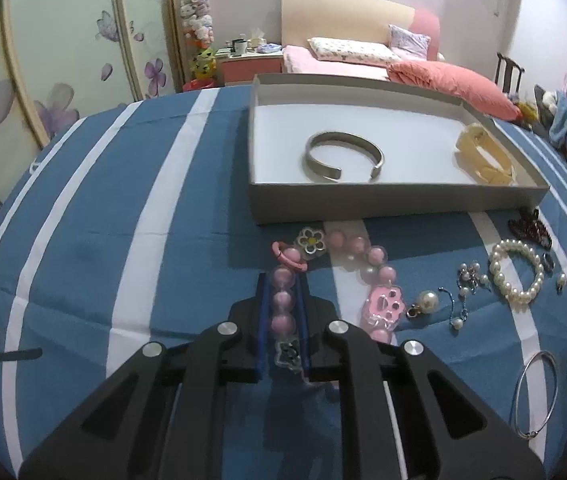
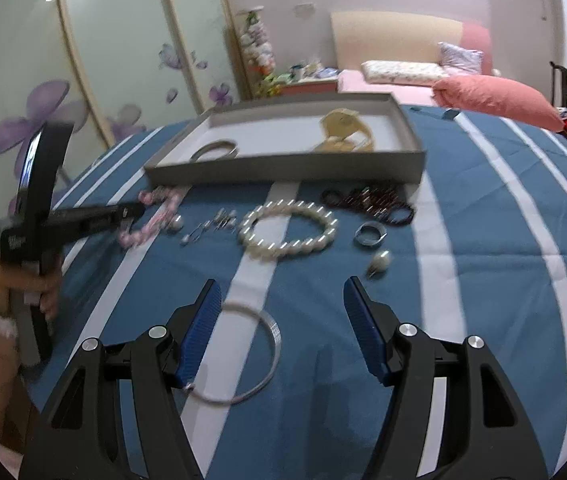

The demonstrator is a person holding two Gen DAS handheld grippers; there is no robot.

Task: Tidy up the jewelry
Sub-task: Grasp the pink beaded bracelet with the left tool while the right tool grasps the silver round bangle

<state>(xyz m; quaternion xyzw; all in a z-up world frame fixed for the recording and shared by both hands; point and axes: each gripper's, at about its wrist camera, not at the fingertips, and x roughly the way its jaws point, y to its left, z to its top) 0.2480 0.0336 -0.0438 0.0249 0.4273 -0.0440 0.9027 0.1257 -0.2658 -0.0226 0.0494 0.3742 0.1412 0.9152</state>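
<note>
Left hand-held gripper [image 1: 283,312] is clamped on the bead bracelet [image 1: 337,280], just short of the box [image 1: 383,200]. Limp, light, slippery strand: grip across beads. Right hand-held gripper [image 2: 279,320] stands open over the rigid bangle [image 2: 239,354].

Bedroom: pink bed [image 1: 363,56], floral wardrobe [image 1: 63,60]

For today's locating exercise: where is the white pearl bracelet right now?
In the right wrist view the round white pearl bracelet lies on the blue striped cloth, in front of the shallow grey box, between the small earrings and the silver ring.
</note>
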